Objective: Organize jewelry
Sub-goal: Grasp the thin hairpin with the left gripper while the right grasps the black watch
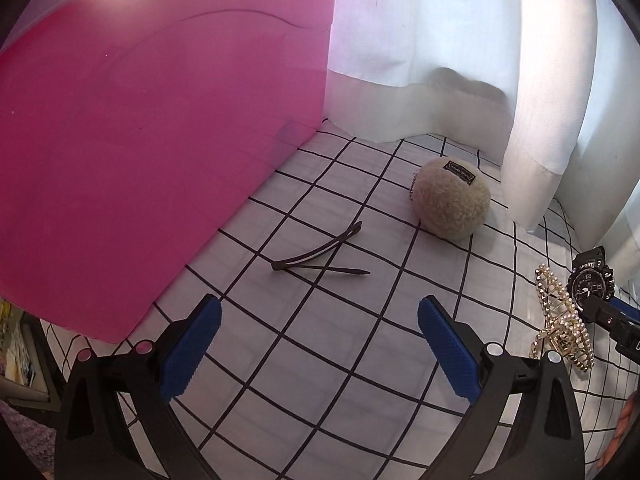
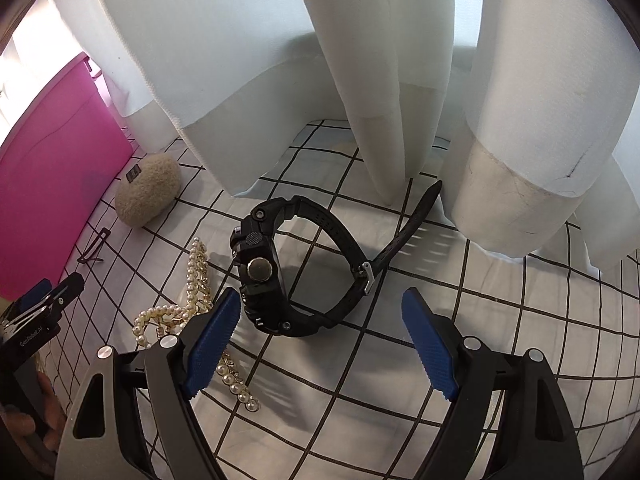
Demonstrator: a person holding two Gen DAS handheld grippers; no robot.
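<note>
A black sport watch (image 2: 260, 272) stands on its side on the checked sheet, its strap looped. My right gripper (image 2: 322, 300) hangs open just short of it; its left fingertip is close to the watch case and nothing is between the pads. A pearl hair claw (image 2: 196, 280) lies just left of the watch. In the left wrist view my left gripper (image 1: 320, 306) is open and empty above the sheet. Dark hair pins (image 1: 320, 256) lie ahead of it, and the watch (image 1: 590, 284) and claw (image 1: 560, 316) are at the far right.
A big pink box (image 1: 140, 140) fills the left. A beige fuzzy ball (image 1: 450, 200) rests near the white curtain (image 2: 400, 80) that hangs along the back. The checked sheet (image 1: 320, 400) covers the surface. A hand (image 2: 24, 420) holds the left gripper.
</note>
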